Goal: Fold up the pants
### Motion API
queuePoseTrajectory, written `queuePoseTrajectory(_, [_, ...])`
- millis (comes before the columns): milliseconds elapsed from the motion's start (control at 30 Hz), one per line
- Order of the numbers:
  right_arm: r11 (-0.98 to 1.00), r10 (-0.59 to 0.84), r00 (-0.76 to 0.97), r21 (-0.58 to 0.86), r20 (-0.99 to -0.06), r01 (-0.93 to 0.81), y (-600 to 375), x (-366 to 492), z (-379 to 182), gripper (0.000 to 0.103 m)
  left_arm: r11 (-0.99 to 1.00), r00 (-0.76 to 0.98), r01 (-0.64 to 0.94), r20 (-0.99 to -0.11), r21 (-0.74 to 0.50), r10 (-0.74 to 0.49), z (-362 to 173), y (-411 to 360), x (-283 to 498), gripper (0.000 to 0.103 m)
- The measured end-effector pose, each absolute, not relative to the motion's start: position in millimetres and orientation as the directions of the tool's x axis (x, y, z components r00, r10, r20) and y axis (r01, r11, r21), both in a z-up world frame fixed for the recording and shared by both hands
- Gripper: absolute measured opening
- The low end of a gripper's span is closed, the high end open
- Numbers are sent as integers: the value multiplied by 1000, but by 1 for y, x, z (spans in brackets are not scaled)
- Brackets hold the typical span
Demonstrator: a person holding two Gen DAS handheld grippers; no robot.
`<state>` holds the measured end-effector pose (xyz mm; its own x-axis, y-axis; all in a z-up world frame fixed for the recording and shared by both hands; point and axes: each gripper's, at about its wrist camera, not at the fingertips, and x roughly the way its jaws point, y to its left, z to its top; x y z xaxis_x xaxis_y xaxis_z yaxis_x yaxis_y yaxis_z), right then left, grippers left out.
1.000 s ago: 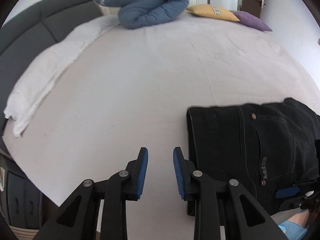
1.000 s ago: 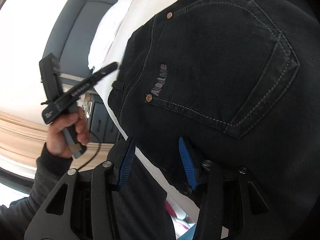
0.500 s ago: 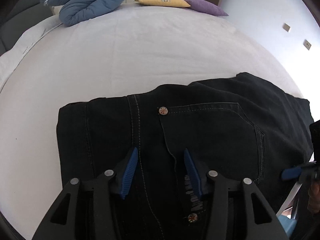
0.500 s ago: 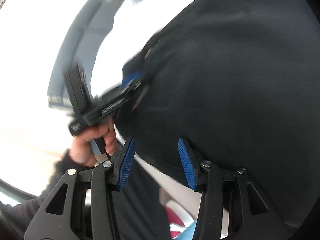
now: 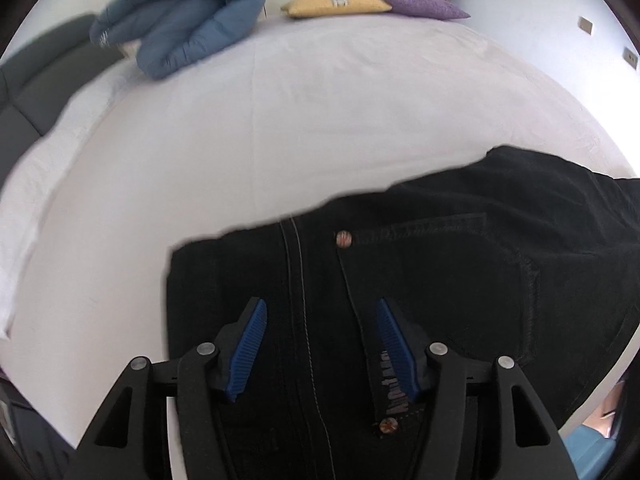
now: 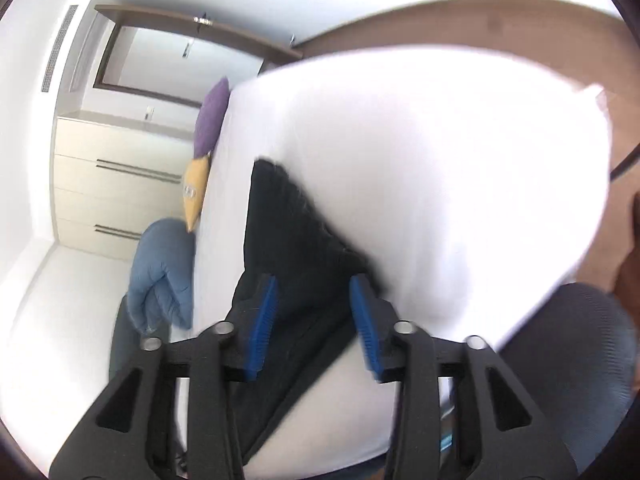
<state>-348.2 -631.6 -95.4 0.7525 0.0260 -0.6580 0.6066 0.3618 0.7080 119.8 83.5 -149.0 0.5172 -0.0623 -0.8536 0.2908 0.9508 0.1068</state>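
The left claw [image 5: 318,346] hangs spread wide over the black pants [image 5: 440,280], gripping nothing; the right claw [image 6: 314,322] is likewise spread, its view blurred. The pants lie in a compact folded bundle, back pocket up, at the near edge of the bed [image 5: 280,120]. Folding looks nearly finished; the next move probably calls for smoothing or squaring. The leather patch [image 5: 394,388] lettering is unreadable. Far off rest a blue duvet [image 5: 180,36] and pillows [image 5: 340,2].

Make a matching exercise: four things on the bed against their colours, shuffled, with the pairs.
Things:
1. pants
2. duvet
3. sheet
4. far cushion

Colours:
A. white
B. purple
C. black
D. blue

Pairs: 1-C, 2-D, 3-A, 4-B
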Motion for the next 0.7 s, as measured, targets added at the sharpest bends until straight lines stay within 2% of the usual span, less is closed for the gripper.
queuePoseTrajectory(33, [351,-19,754,702,-656,620,-627,-357,-91,96,948,543,292,-838,127,-55,-138,77,117,61])
queuePoseTrajectory(100, [308,-10,793,752,-609,582,-622,-365,-92,96,940,583,314,-808,133,-80,-115,56,112,62])
queuePoseTrajectory(200, [282,89,802,787,-591,548,-613,-344,-108,96,912,586,401,-790,90,-179,-98,12,112,63])
queuePoseTrajectory(267, [270,123,793,789,-597,552,-605,-329,-121,96,891,561,452,-786,26,-262,-99,-19,119,64])
queuePoseTrajectory(400, [146,108,840,844,-533,517,-597,-316,-135,96,843,485,537,-807,-29,-336,-125,-79,122,64])
queuePoseTrajectory(433, [141,121,848,854,-517,500,-596,-313,-135,95,829,448,556,-819,-58,-358,-136,-92,115,64])
queuePoseTrajectory(533, [161,192,850,870,-491,466,-587,-300,-131,83,791,345,602,-858,-110,-381,-167,-119,102,64])
queuePoseTrajectory(567, [157,197,857,878,-476,452,-585,-296,-133,82,780,312,614,-870,-121,-381,-176,-124,100,64])
queuePoseTrajectory(633, [124,175,879,896,-443,427,-588,-300,-141,80,767,300,634,-881,-101,-364,-190,-127,88,64])
queuePoseTrajectory(700, [51,138,899,909,-416,413,-596,-295,-155,71,776,303,617,-872,-129,-385,-192,-120,69,63])
